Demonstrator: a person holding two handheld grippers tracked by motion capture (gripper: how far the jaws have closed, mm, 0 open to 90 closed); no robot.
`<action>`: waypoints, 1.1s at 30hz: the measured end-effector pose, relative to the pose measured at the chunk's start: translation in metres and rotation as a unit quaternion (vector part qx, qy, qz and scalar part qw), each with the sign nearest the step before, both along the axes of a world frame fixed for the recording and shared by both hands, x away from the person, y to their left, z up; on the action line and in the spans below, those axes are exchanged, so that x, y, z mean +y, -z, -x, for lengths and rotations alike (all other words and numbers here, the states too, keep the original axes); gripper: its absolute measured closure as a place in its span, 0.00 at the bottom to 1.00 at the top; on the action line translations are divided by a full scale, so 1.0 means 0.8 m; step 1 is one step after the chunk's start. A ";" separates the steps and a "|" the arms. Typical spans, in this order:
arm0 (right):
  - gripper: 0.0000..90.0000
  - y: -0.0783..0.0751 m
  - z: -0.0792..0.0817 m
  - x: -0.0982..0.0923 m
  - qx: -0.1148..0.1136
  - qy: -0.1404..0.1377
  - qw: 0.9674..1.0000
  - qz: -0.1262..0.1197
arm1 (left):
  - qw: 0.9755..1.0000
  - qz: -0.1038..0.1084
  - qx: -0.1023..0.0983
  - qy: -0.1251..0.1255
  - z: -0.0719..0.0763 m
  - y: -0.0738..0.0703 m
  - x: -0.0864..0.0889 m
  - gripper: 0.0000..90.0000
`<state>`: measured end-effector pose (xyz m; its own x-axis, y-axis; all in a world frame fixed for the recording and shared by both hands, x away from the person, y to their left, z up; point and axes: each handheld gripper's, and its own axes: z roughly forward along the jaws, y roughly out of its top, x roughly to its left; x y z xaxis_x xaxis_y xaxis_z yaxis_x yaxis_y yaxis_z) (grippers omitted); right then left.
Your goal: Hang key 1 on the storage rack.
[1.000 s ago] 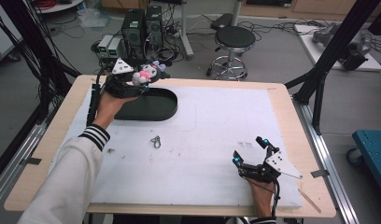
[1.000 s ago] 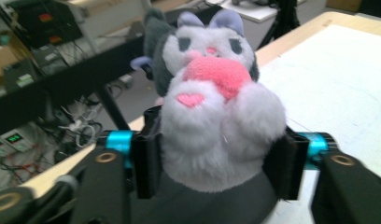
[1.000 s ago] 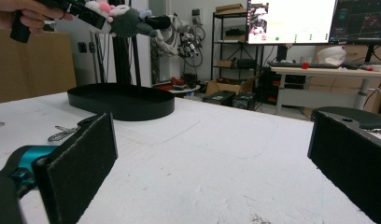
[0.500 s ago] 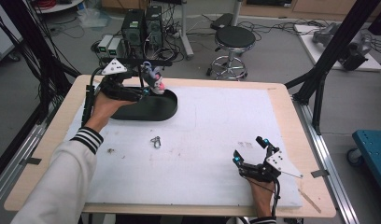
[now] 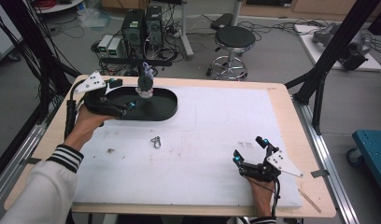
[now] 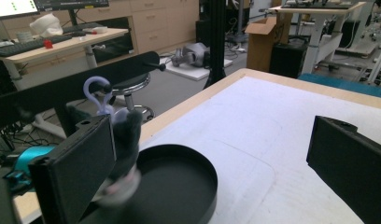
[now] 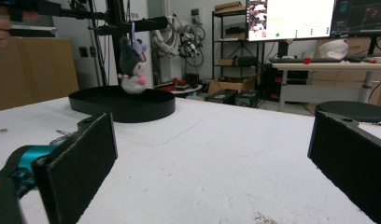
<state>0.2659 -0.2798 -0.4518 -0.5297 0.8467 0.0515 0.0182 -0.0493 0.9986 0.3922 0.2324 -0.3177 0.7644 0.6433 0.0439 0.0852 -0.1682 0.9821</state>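
High view: one plush toy (image 5: 145,86), one black tray (image 5: 166,105), one clasp (image 5: 155,142)

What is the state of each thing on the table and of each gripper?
Plush toy: hanging by its loop from the black bar, over the tray, free of both grippers.
Tray: flat on the table, nothing lying in it.
Metal clip: lying loose on the white mat.
Left gripper: open, jaws just opened, nothing between them.
Right gripper: open, resting on the mat, holding nothing.
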 end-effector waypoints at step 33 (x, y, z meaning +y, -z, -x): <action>0.01 0.002 0.000 0.003 0.007 -0.002 1.000 0.010 | 0.999 0.032 -0.016 -0.017 0.091 0.064 0.081 0.02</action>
<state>0.2657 -0.2775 -0.4530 -0.5325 0.8454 0.0423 0.0318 -0.0300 0.9990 0.3194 0.2973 -0.3693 0.7413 0.6707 0.0259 0.0588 -0.1034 0.9929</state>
